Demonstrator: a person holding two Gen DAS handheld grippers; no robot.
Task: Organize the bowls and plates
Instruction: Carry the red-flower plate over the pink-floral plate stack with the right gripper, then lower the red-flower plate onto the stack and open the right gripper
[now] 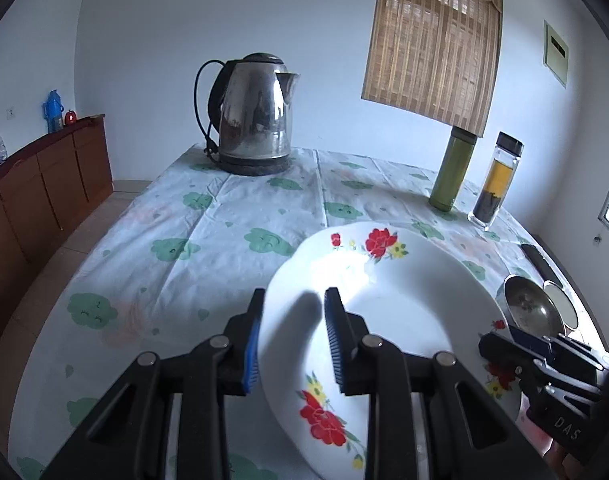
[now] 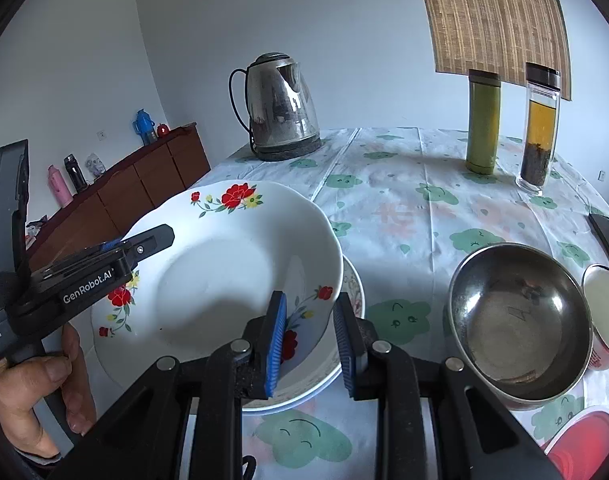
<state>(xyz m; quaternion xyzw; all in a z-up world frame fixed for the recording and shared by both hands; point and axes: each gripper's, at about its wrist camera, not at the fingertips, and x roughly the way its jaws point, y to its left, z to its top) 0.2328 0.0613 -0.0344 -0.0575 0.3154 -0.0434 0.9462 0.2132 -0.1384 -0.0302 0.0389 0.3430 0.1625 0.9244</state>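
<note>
A white plate with red flowers [image 1: 404,312] [image 2: 224,272] sits tilted over another plate [image 2: 354,288] on the table. My left gripper [image 1: 292,332] straddles its left rim, jaws apart, one finger inside and one outside; it also shows in the right wrist view [image 2: 144,246]. My right gripper [image 2: 310,336] straddles the near right rim, jaws apart, not clamped; it shows in the left wrist view [image 1: 520,344]. A steel bowl [image 2: 516,320] [image 1: 532,308] stands to the right.
An electric kettle [image 1: 256,112] stands at the table's far side. A green flask [image 2: 482,120] and a tea bottle [image 2: 538,128] stand far right. A white-and-red cup [image 2: 604,312] and a red lid [image 2: 584,436] lie by the bowl. A wooden sideboard [image 1: 44,184] is at left.
</note>
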